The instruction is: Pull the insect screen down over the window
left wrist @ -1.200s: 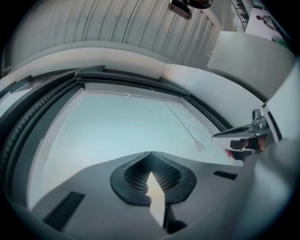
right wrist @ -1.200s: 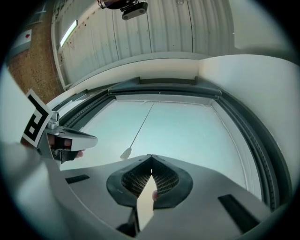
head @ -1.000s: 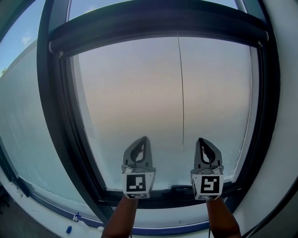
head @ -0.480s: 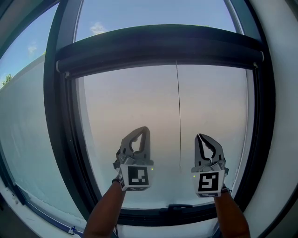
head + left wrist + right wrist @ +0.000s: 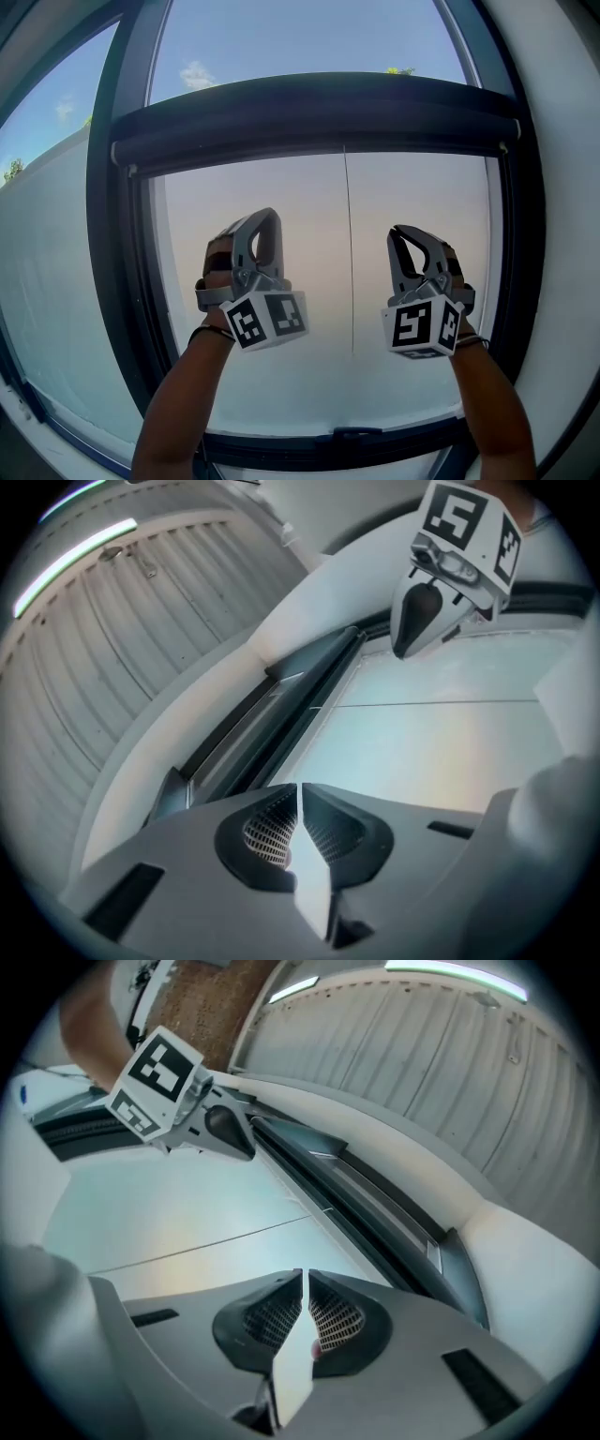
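Insect screen cassette, a dark horizontal bar (image 5: 319, 117), spans the far window top. A thin cord (image 5: 349, 253) hangs between the raised grey left gripper (image 5: 265, 216) and right gripper (image 5: 401, 232) — both pinched closed, empty.

head: faces window (image 5: 319, 262) squarely, close | gripper views: angled up along jaws | shared: dark top bar (image 5: 319, 117)

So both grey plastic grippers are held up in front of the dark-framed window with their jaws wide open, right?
No, the jaws are shut, not wide open: the left gripper view and right gripper view show them pressed together, empty. The left gripper and right gripper are indeed up before the dark-framed window.
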`<control>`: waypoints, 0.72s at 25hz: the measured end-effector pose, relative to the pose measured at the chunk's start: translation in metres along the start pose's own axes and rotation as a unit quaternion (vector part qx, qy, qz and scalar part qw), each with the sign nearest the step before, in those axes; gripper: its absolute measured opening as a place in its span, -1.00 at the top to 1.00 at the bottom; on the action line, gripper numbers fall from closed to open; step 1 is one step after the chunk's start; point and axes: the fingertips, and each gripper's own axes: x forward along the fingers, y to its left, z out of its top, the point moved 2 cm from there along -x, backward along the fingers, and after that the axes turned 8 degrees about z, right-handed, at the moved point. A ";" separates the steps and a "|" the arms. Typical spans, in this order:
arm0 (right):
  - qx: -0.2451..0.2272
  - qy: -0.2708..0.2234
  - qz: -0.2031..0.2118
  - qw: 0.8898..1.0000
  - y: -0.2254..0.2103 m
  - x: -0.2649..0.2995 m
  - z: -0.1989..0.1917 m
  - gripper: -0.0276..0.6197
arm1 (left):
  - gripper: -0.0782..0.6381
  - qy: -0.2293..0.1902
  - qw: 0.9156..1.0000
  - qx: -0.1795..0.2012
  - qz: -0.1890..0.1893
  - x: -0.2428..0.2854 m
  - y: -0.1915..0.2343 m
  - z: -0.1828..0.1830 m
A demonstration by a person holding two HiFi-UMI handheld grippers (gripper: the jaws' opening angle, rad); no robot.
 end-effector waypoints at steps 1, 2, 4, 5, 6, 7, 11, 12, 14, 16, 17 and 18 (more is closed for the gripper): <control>-0.018 0.001 -0.001 1.000 -0.003 0.004 -0.001 0.90 | 0.78 0.000 1.000 0.019 0.000 0.005 0.003 0.002; -0.033 0.004 -0.002 0.999 -0.006 0.009 -0.002 0.90 | 0.77 0.002 0.999 0.034 -0.002 0.010 0.006 0.004; -0.055 0.011 -0.001 0.998 -0.012 0.017 -0.006 0.90 | 0.77 0.010 0.998 0.061 -0.012 0.019 0.008 0.004; -0.066 0.014 -0.001 0.998 -0.014 0.022 -0.007 0.90 | 0.74 0.016 0.997 0.075 -0.019 0.023 0.009 0.003; -0.078 0.018 0.000 0.997 -0.017 0.026 -0.007 0.90 | 0.61 0.022 0.995 0.090 -0.026 0.027 0.009 0.002; -0.091 0.022 0.001 0.996 -0.020 0.029 -0.007 0.90 | 0.50 0.027 0.994 0.105 -0.031 0.031 0.009 0.001; -0.134 0.037 0.018 0.990 -0.026 0.041 -0.005 0.67 | 0.23 0.055 0.987 0.142 -0.052 0.041 0.004 -0.006; -0.142 0.039 0.021 0.989 -0.027 0.044 -0.003 0.60 | 0.13 0.062 0.986 0.146 -0.057 0.043 0.003 -0.009; -0.155 0.042 0.025 0.987 -0.032 0.050 0.002 0.52 | 0.03 0.076 0.982 0.157 -0.067 0.048 0.001 -0.014; -0.165 0.044 0.025 0.985 -0.039 0.056 0.008 0.45 | -0.08 0.089 0.979 0.169 -0.075 0.052 0.002 -0.019; -0.171 0.045 0.025 0.984 -0.043 0.059 0.010 0.42 | -0.13 0.095 0.977 0.176 -0.080 0.055 0.003 -0.021; -0.180 0.047 0.025 0.982 -0.047 0.062 0.013 0.39 | -0.18 0.100 0.974 0.182 -0.088 0.057 0.003 -0.023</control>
